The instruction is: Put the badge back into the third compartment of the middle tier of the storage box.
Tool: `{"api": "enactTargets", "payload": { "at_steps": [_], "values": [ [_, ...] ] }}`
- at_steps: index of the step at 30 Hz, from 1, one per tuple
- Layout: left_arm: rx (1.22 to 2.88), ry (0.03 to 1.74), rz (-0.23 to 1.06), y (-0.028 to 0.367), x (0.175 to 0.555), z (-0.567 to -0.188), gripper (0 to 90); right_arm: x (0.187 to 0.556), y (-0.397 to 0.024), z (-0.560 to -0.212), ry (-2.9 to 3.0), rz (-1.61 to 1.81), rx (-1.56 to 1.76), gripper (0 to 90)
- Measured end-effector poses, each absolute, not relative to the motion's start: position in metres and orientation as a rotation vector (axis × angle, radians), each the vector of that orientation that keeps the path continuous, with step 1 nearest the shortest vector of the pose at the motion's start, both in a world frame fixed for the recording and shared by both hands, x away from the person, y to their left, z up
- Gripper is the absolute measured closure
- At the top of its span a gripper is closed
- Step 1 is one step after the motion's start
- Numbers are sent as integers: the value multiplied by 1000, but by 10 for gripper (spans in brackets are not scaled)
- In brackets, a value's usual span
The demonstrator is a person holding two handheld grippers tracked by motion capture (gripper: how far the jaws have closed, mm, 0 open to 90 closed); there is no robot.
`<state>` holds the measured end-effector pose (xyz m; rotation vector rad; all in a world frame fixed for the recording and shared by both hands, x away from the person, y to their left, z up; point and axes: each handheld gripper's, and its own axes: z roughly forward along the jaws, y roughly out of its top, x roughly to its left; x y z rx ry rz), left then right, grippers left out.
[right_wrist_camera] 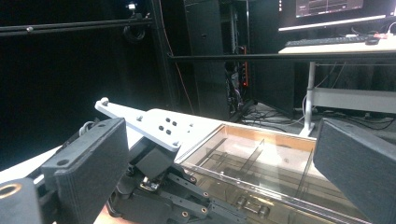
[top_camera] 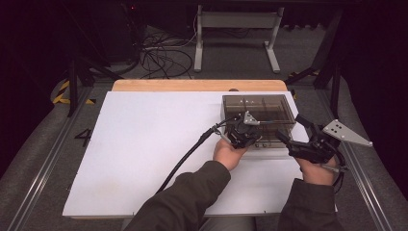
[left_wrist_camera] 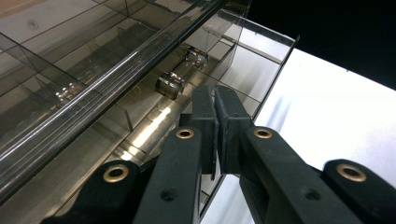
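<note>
A smoky clear plastic organizer box (top_camera: pixel 257 108) with inner dividers sits at the far right of the white table board (top_camera: pixel 144 144). My left gripper (top_camera: pixel 248 136) is at the box's front edge, its cable trailing to the left. In the left gripper view its jaws (left_wrist_camera: pixel 216 121) are pressed together just over the box's front wall, near two clear latches (left_wrist_camera: pixel 169 85); nothing shows between them. My right gripper (top_camera: pixel 291 129) hovers at the box's right front corner, open. In the right gripper view its pads (right_wrist_camera: pixel 88 163) stand wide apart, framing the box (right_wrist_camera: pixel 266 158) and the left gripper's grey plate (right_wrist_camera: pixel 149 123).
A wooden strip (top_camera: pixel 197 85) runs along the table's far edge. Beyond it lie floor cables (top_camera: pixel 163 53) and a metal desk frame (top_camera: pixel 235 29). A desk with a keyboard (right_wrist_camera: pixel 336 42) stands in the background. Bare white board (left_wrist_camera: pixel 336 107) stretches left of the box.
</note>
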<state>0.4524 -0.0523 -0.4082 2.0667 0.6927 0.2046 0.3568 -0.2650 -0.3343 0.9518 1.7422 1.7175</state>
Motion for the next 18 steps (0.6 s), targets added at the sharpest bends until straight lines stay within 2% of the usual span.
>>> {"api": "enactTargets", "payload": {
  "at_steps": [6,18],
  "values": [
    [2072,697,173,-52,453,-410,872,357,-265,-334,1742,1721,952,41],
    [2087,669,276,-52,450,-407,861,357,-266,-334,1741,1724,959,41]
  ]
}}
